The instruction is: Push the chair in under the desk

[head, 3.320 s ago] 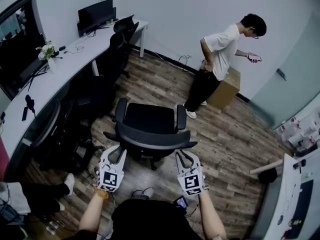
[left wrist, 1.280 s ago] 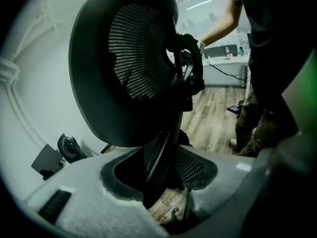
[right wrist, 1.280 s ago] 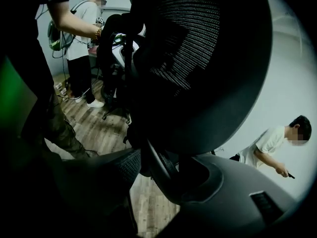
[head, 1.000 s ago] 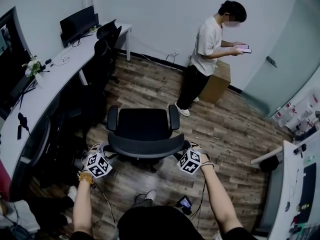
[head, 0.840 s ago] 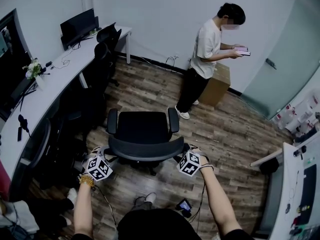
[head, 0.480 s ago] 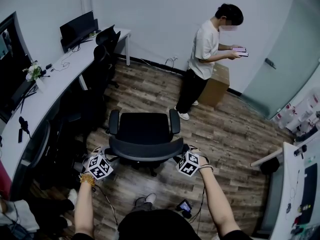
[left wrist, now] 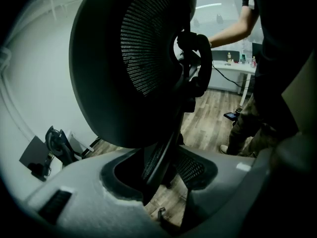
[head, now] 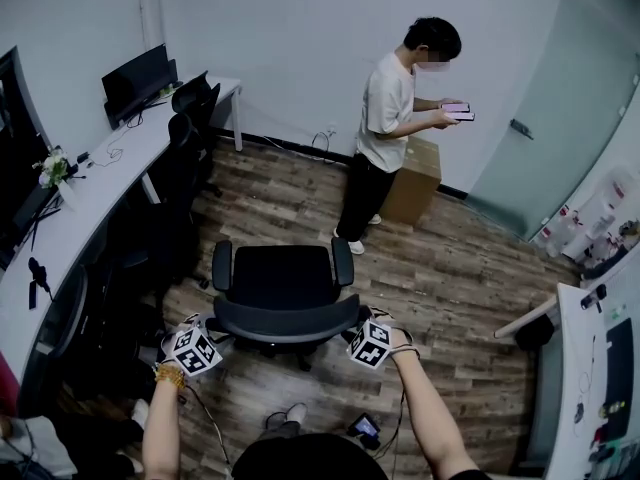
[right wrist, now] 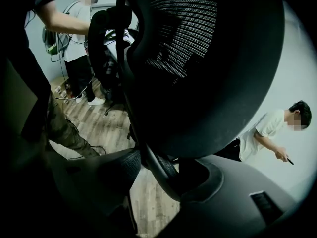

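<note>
Chair is standing out on the wood floor, mid-room, on its castors. Its seat is facing the far wall, its back toward the wearer. It is sitting well apart from the long white surface running along the left wall, and it is not under that surface.

Left tool is reaching to the left edge of the backrest. In the left gripper view, the backrest's dark rim is running down between the jaws of the tool. The jaws have just been closing, and the ribbed pad is lying against the rim, so the tool is gripping the chair.

Right tool is doing likewise at the backrest's right edge. In the right gripper view, the rim is passing between the jaws of the tool, pad on rim. The jaws are spread fairly wide but clamping the chair.

Along the surface: a monitor is sitting near the far end, and flowers near the wall edge. Other black chairs are drawn up to the front edge.

A standing person in a white shirt is looking at a phone, just beside a cardboard box against the far wall. A second white table is showing at the right edge.
</note>
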The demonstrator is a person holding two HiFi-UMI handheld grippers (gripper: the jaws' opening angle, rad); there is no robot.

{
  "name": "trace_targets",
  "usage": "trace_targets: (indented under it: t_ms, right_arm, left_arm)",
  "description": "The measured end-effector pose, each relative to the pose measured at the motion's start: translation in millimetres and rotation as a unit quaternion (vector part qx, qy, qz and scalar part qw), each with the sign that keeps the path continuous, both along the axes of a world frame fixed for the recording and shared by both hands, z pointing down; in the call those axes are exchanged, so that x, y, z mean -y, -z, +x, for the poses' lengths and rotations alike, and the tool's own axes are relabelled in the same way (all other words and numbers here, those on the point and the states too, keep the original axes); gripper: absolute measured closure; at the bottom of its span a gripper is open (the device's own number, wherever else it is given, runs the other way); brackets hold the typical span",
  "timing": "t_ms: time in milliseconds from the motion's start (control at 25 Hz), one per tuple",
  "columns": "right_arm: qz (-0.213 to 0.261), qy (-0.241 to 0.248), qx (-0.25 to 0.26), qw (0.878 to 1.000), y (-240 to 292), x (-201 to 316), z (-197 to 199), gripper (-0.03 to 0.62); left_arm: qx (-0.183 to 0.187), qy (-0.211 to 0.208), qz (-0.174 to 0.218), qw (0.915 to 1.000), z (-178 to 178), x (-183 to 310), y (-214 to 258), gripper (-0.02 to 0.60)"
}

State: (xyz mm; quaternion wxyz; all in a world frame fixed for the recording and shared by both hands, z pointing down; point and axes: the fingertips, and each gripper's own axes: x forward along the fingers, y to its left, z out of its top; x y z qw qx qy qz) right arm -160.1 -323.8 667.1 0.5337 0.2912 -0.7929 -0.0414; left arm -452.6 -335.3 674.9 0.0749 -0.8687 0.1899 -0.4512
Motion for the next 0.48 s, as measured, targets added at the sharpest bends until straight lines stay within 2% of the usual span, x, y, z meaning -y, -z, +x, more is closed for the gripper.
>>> trace_targets:
  t_ms: [280,480]
  right_arm:
    - [0.001,0.002,0.004,1.000,1.1,-2.9,7.0,0.355]
    - [-0.001,0.005,0.002,1.000,2.2,-3.3,9.0,0.360]
  left_arm:
    - [-0.008,-0.001,0.020,0.9998,7.2,-0.6,3.0,0.370]
    - [-0.008,0.001,0.020,0.9998,9.4,-0.3,4.3,0.364]
